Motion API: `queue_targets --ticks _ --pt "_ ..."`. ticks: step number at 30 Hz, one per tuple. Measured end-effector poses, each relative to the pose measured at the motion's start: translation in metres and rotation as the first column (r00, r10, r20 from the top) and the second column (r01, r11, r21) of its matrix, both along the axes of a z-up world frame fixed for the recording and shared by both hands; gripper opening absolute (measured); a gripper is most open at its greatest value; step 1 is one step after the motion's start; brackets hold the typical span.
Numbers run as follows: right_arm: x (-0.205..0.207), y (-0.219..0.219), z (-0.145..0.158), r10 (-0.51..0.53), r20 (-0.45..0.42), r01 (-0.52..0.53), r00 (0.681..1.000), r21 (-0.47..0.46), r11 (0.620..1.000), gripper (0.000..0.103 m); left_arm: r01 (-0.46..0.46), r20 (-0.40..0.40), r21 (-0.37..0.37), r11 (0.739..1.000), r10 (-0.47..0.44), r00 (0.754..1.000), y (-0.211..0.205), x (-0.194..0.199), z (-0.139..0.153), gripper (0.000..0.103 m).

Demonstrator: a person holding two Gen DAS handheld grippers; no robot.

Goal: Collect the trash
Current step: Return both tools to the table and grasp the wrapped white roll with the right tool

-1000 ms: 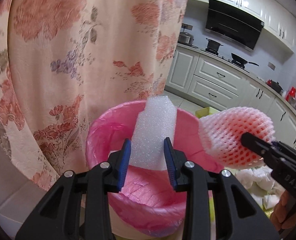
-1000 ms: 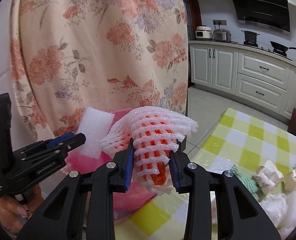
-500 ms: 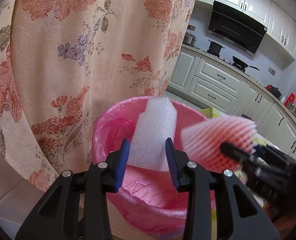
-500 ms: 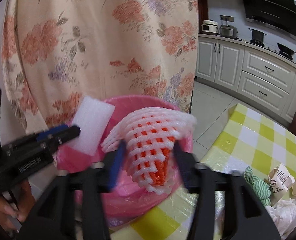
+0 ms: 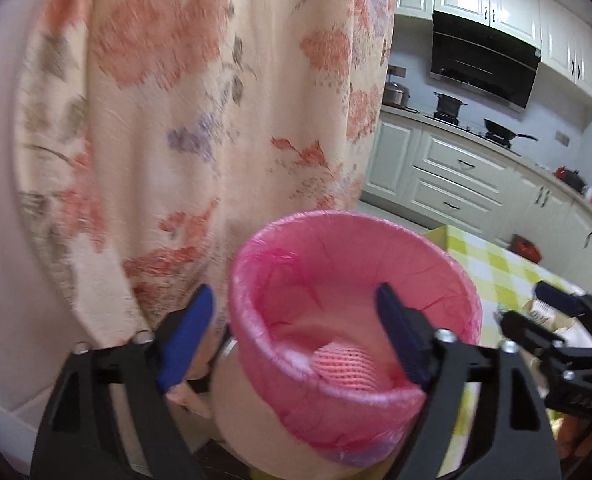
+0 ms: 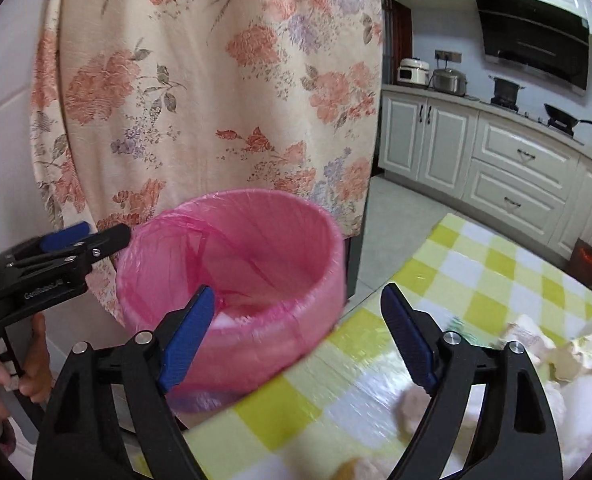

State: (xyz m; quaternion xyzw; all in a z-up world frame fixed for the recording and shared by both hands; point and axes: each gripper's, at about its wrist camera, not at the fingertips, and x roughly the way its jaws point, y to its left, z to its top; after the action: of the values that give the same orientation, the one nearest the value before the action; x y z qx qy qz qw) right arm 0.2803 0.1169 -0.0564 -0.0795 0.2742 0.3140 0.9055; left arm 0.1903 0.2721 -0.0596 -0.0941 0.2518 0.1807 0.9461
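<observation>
Left gripper (image 5: 292,336) and right gripper (image 6: 296,332) both empty, fingers (image 5: 188,332) opening wide

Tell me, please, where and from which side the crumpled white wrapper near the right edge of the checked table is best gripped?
Judging by the right wrist view, take the crumpled white wrapper by its raised upper fold, coming down from above and slightly from the bin side. It lies loosely on the checked tablecloth among other scraps, so a low sideways approach would probably push them about. The right tool is opening, nothing between its jaws.

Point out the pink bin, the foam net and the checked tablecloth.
Bin (image 6: 328,240), right wrist view, far rim.
Foam net (image 5: 346,366), left wrist view, its mesh inside the bin.
Tablecloth (image 6: 492,264), right wrist view, a bare yellow square.
</observation>
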Motion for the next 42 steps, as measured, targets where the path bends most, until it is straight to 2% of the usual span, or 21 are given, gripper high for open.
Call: queue_targets --ticks 2,5,9,14,21,23,26,31,36,42 --pt "-0.013 -0.016 -0.001 -0.009 0.021 0.009 1.000 -0.003 1.000 0.085 -0.018 0.018 0.038 0.999 0.017 1.000 -0.015 -0.015 0.001 0.098" --pt "-0.028 -0.041 -0.004 -0.037 0.033 0.038 0.999 -0.003 0.999 0.090 0.007 0.019 0.068 0.998 -0.008 1.000 -0.040 -0.033 -0.002 0.098" --pt "-0.046 -0.082 -0.010 -0.108 0.036 0.108 0.993 0.006 0.994 0.092 0.054 0.012 0.088 0.995 -0.055 0.998 -0.078 -0.049 -0.009 0.098" --pt "-0.066 -0.135 -0.017 -0.191 0.005 0.191 0.982 0.046 0.981 0.092 0.149 -0.030 0.045 0.988 -0.148 0.989 -0.126 -0.048 -0.027 0.098" --pt "-0.102 -0.199 -0.030 -0.299 0.045 0.297 0.953 0.049 0.954 0.092 0.206 -0.088 -0.046 0.978 -0.209 0.974 -0.175 -0.044 -0.058 0.098" --pt "-0.104 -0.216 -0.035 -0.325 0.025 0.323 0.945 0.065 0.944 0.092 0.221 -0.110 -0.055 0.974 -0.225 0.968 -0.188 -0.043 -0.066 0.098" --pt "-0.102 -0.243 -0.047 -0.348 -0.053 0.352 0.936 0.130 0.927 0.092 0.247 -0.138 -0.042 0.968 -0.251 0.958 -0.208 -0.039 -0.072 0.098" --pt "-0.091 -0.253 -0.061 -0.385 -0.116 0.397 0.916 0.109 0.911 0.092 0.270 -0.155 -0.018 0.963 -0.270 0.950 -0.229 -0.036 -0.077 0.098" --pt "-0.072 -0.248 -0.077 -0.410 -0.202 0.422 0.890 0.021 0.906 0.085 0.273 -0.161 -0.012 0.962 -0.271 0.949 -0.232 -0.039 -0.079 0.098" --pt "-0.054 -0.239 -0.073 -0.355 -0.217 0.369 0.909 0.024 0.929 0.085 0.271 -0.175 -0.015 0.962 -0.269 0.947 -0.228 -0.042 -0.082 0.098"
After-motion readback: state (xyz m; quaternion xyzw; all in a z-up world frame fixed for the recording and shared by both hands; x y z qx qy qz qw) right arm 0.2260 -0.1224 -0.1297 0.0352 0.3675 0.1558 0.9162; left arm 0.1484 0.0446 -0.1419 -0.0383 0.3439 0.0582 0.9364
